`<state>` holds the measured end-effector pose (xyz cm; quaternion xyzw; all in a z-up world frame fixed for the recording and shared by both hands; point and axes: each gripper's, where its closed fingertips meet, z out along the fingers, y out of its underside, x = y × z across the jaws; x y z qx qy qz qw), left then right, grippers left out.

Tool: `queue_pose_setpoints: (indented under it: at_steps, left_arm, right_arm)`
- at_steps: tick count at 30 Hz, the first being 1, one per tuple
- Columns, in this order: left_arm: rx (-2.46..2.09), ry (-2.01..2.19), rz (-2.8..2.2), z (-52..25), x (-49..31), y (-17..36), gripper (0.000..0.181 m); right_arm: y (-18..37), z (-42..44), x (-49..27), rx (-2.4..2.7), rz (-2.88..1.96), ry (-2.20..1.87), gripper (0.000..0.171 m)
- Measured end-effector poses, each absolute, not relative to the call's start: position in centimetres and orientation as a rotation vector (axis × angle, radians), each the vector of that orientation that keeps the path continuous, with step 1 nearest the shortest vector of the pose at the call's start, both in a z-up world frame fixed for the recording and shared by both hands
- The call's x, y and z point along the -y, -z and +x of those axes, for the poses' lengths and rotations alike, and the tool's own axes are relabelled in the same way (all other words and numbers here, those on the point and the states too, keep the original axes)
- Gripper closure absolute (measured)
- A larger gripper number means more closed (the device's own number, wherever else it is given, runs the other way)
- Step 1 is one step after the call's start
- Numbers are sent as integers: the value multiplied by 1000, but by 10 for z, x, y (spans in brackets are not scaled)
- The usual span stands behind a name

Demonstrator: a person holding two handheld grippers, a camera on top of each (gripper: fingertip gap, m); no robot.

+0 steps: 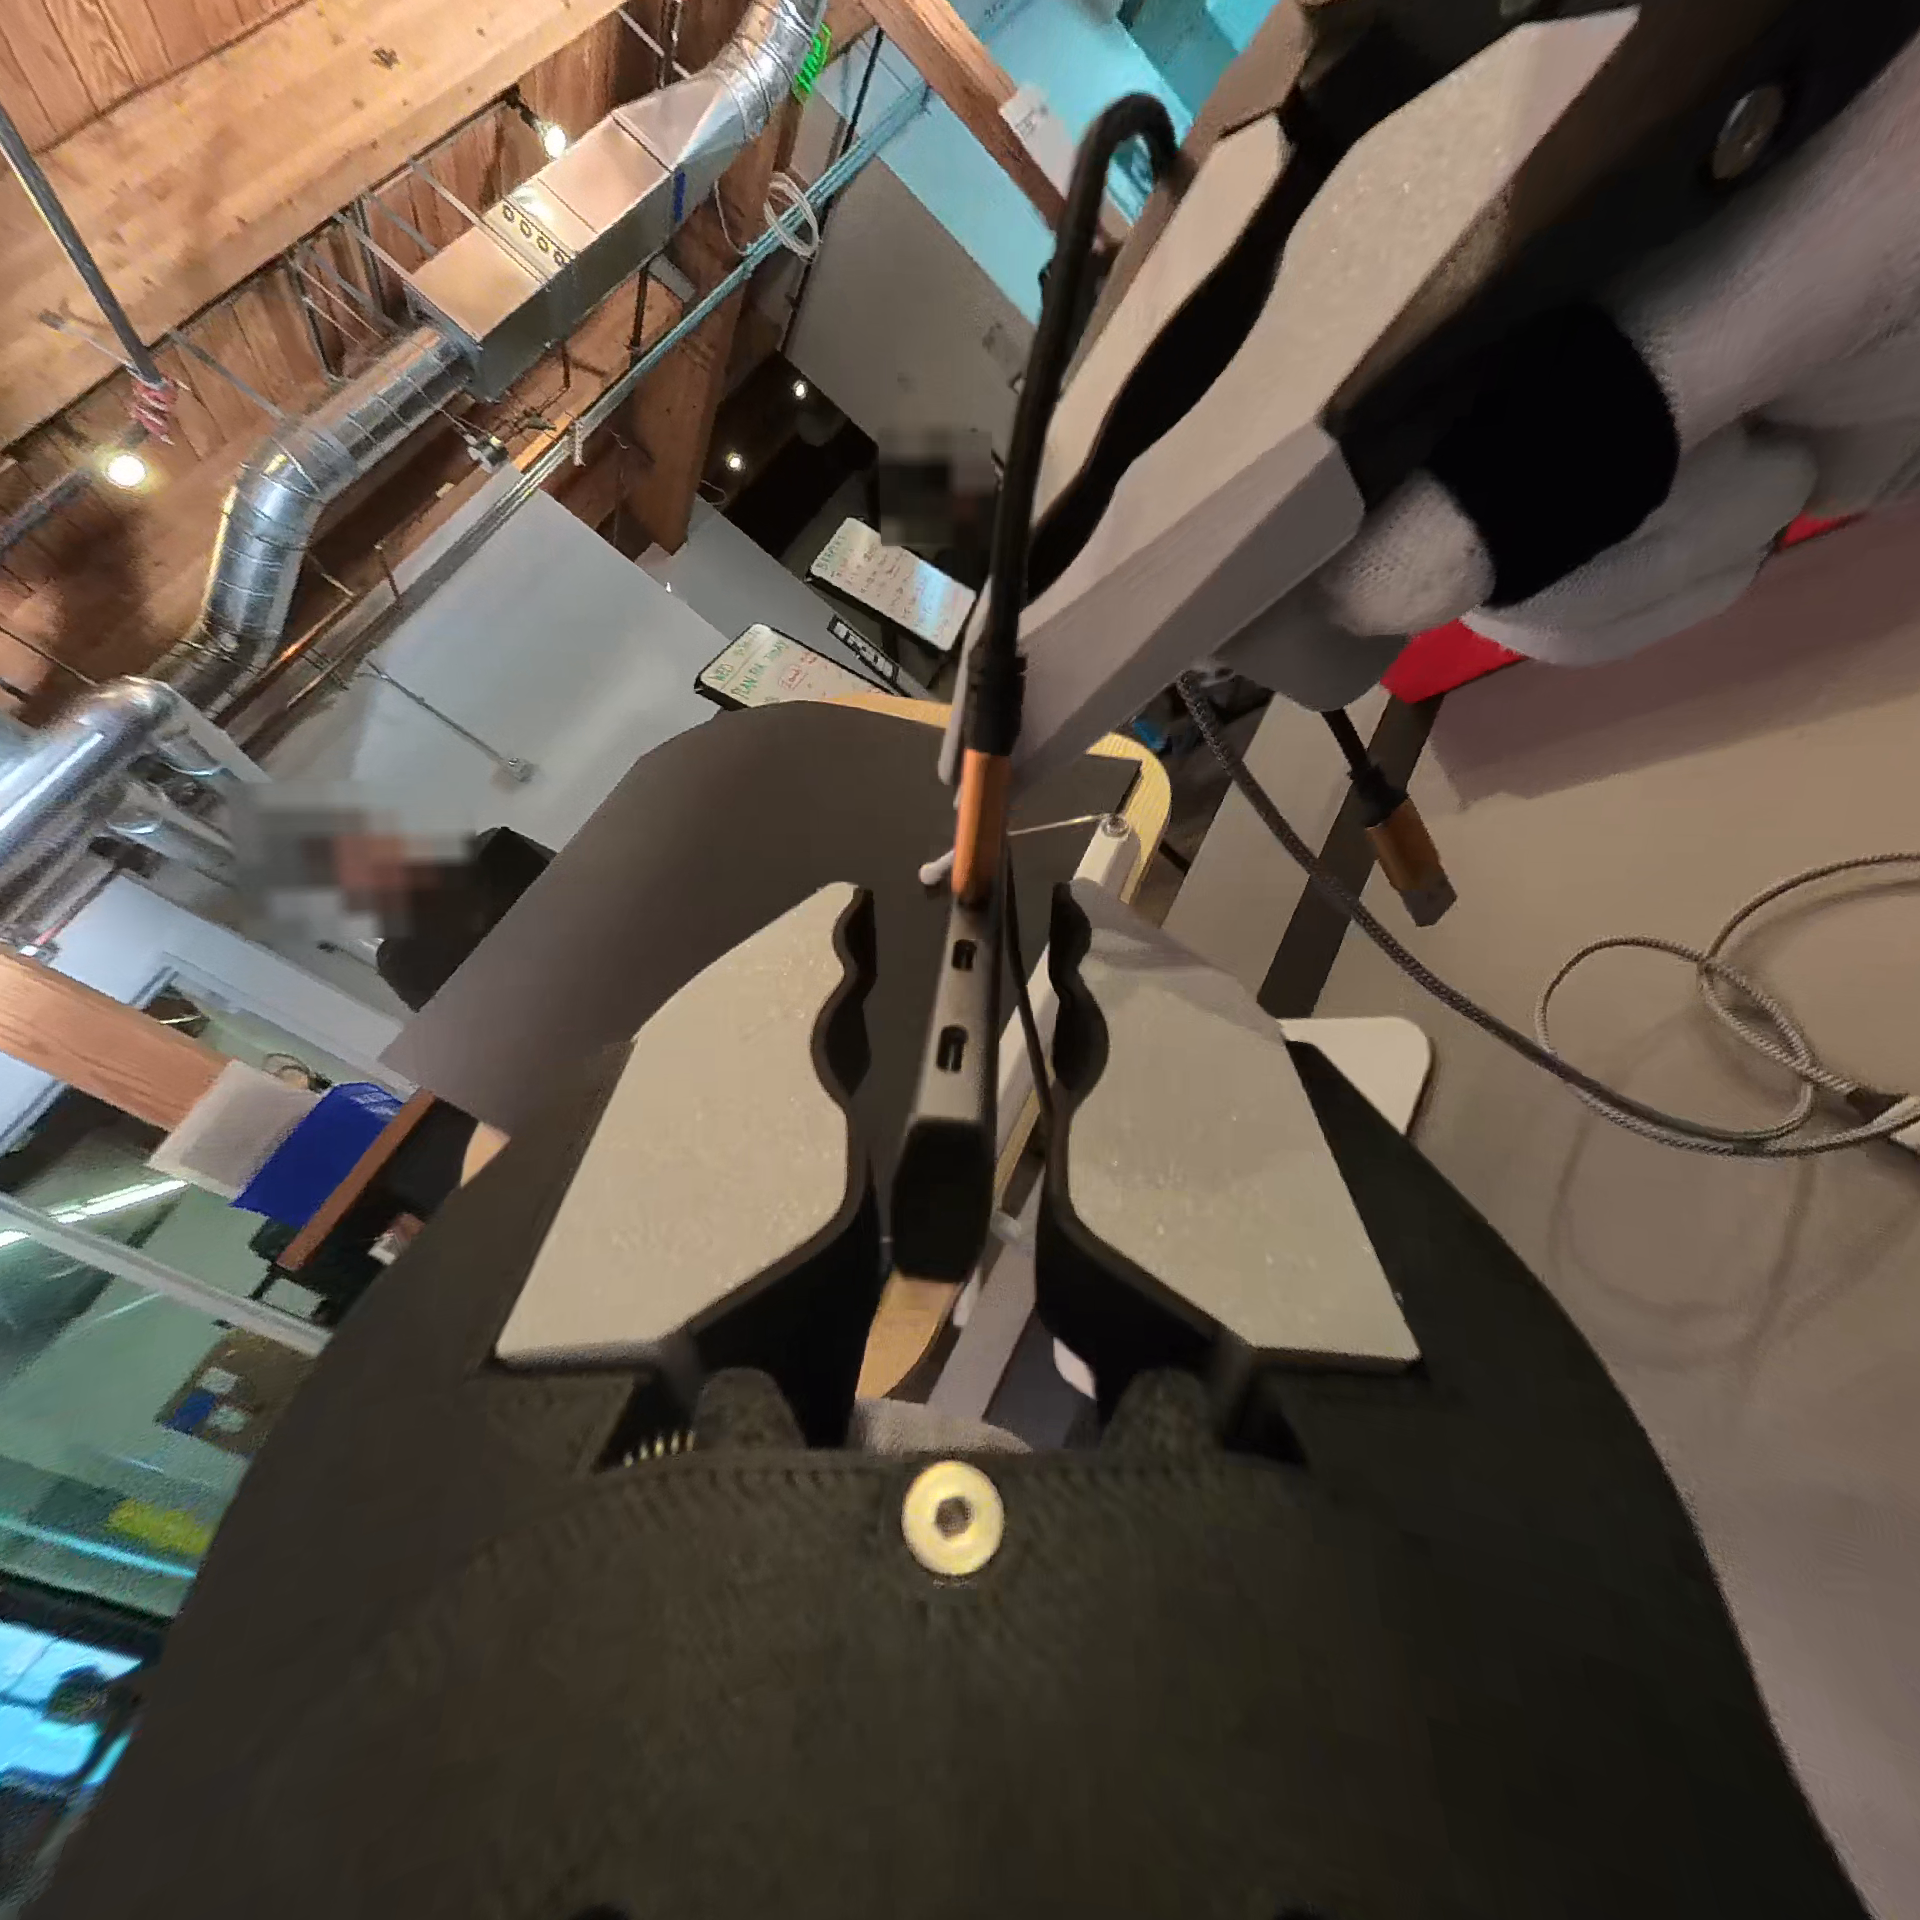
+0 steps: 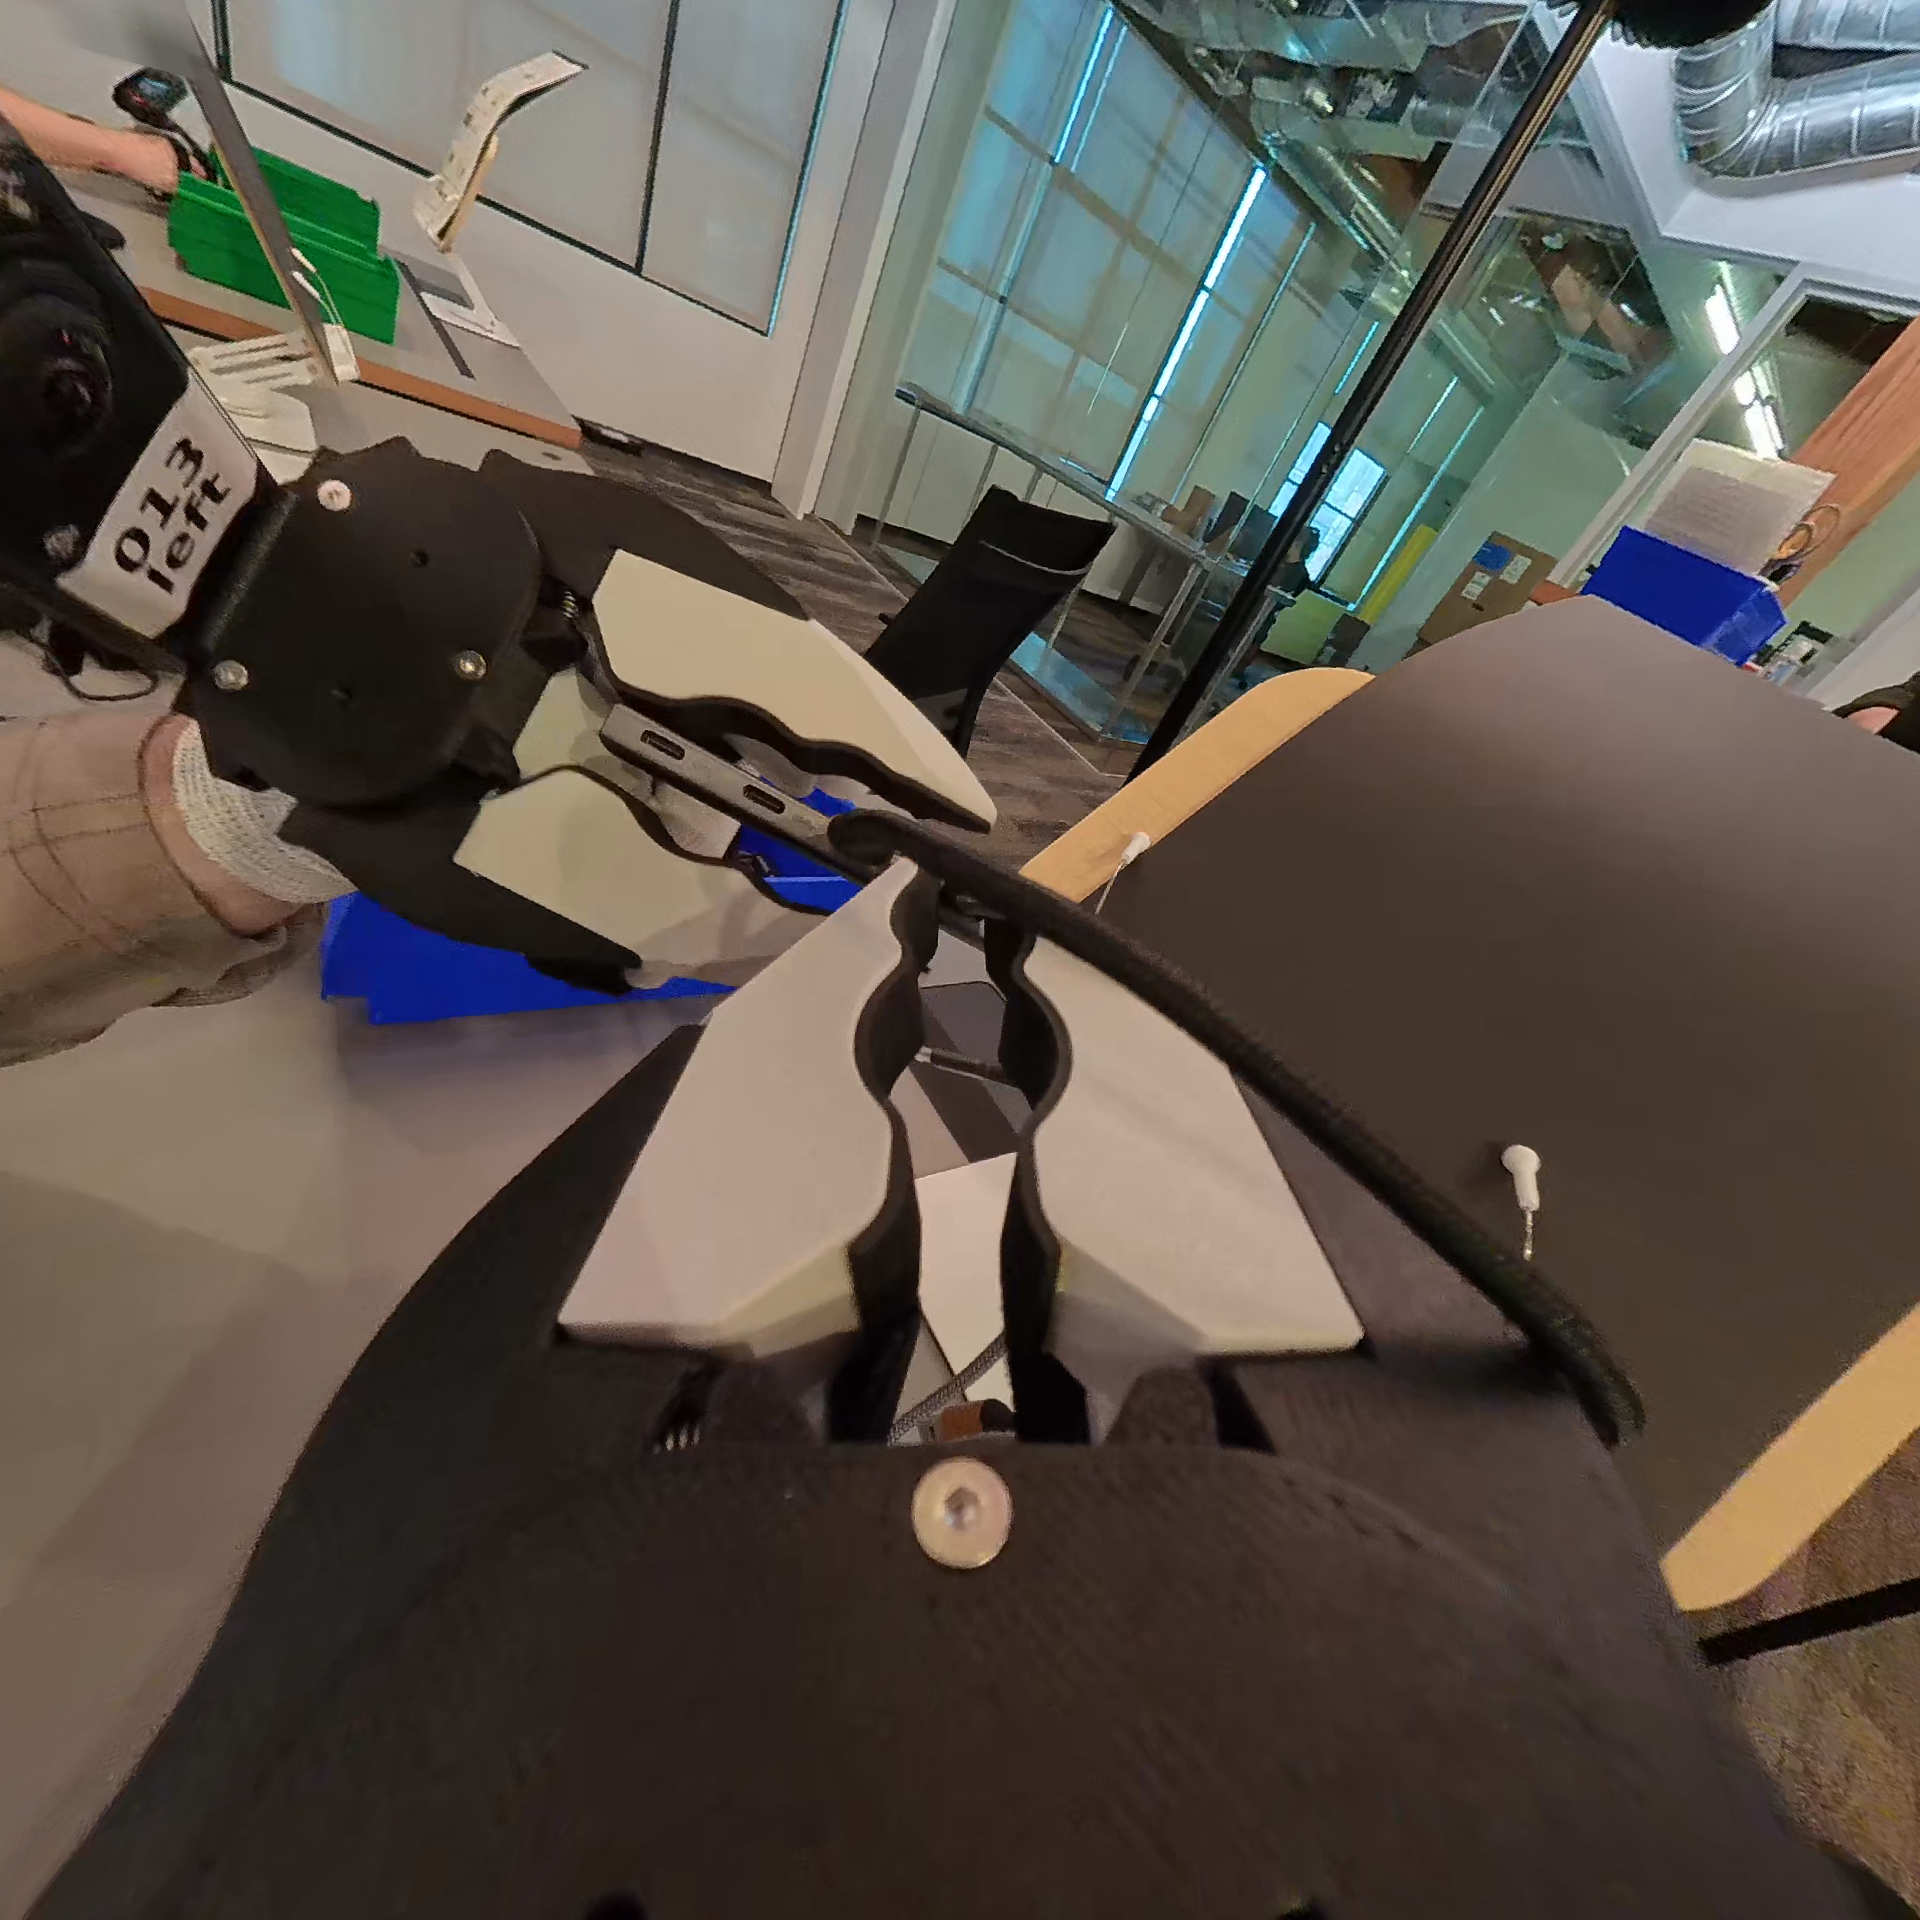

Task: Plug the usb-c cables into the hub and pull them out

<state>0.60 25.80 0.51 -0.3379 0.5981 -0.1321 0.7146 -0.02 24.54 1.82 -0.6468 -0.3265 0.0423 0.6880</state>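
Holding the slim dark-grey metal hub (image 1: 951,1049) clamped between its white fingers, your left gripper (image 1: 961,1049) keeps the port edge facing the incoming plug, while your right gripper (image 2: 961,940) grips the copper-sleeved connector (image 1: 982,821) of the black braided usb-c cable (image 2: 1299,1101) at its fingertips, with the plug tip sitting at the end port of the hub. Whether the plug is fully seated cannot be told from either view. Expect trouble if you tilt the right gripper off the port axis: the plug can bind or lever against the socket, and the thin hub can pivot in the left grip, since it is held only along its flat faces. The taut loop of black cable arching above can also drag the connector sideways. A second cable with a copper-sleeved plug (image 1: 1403,842) and a grey braided lead (image 1: 1704,997) lies on the pale grey table (image 1: 1662,1299), well apart and not yet plugged in. Only the left wrist view shows that spare cable and the plug's contact with the port; only the right wrist view shows the two empty ports (image 2: 764,798) along the hub's side and the left gripper's hold from outside.
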Motion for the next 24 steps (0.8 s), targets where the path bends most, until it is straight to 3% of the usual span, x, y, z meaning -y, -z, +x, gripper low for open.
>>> queue_pose_setpoints:
  at_steps: [8, 14, 21, 24]
  left_arm:
    - [-1270, 857, -891, 0, -244, -22, 134]
    - [-1322, 1255, -1098, -8, -236, -24, 108]
    - [-1556, 1245, -1475, -9, -244, 6, 89]
    - [-1698, 1144, -1570, -8, -248, -5, 88]
  right_arm:
    - [-29, 11, -244, 696, -1410, -42, 166]
    - [-31, 19, -245, 715, -1395, 71, 166]
    - [-28, 16, -247, 769, -1364, 235, 165]
    - [-26, 9, -247, 796, -1345, 301, 166]
